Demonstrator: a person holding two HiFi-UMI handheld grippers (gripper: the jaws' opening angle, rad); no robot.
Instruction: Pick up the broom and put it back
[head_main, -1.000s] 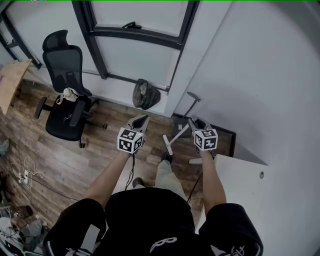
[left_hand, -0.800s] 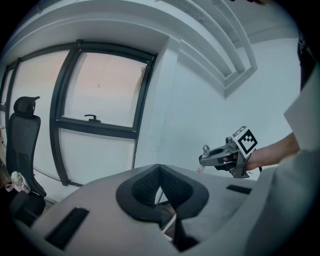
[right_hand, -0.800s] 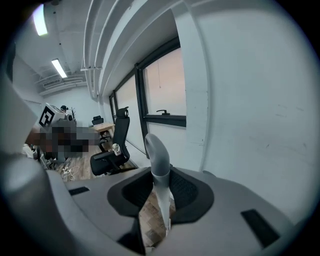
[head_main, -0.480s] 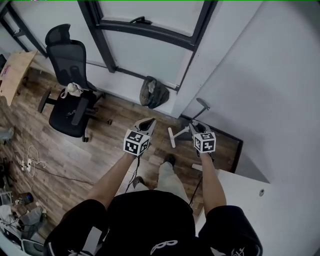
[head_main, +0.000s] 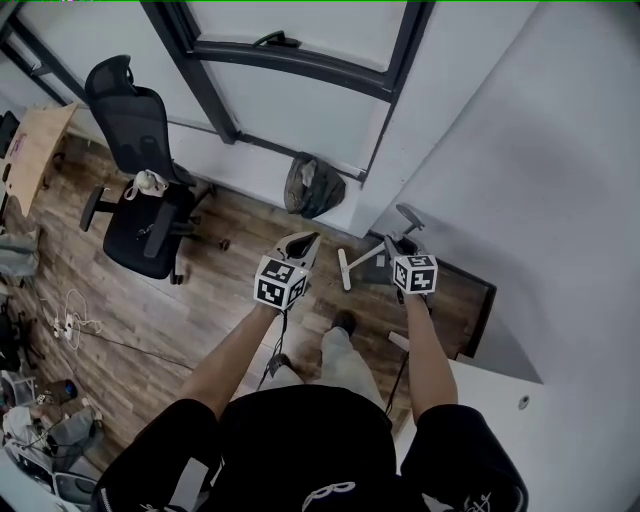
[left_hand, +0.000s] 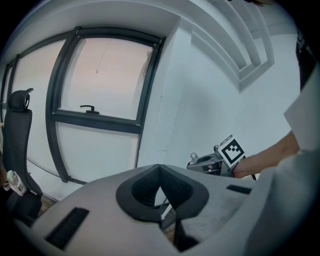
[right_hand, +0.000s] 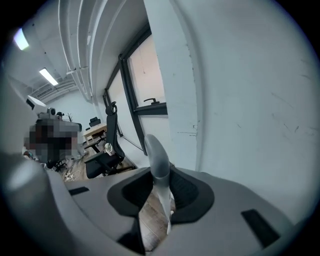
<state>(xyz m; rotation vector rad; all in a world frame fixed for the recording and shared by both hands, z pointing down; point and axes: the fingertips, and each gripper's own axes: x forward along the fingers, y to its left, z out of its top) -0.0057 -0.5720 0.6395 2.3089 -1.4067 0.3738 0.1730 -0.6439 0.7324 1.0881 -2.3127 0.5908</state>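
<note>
Both grippers have slid closer to the wall corner since a second ago, broom carried along

Right gripper is clamped on the grey-handled broom with the white head bar. It grips high on the shaft, so the rounded grey handle tip pokes up past its jaws while the head hangs low over the wood-plank floor, off to that gripper's left in the head view. Left gripper has its jaws together with nothing in them, just beside the broom head. I'd say pick-up is done and this is the carry-back step. Next move probably means leaning the broom against the white wall by the dark rectangular floor mat, and only then letting go, or it'll tip.
</note>
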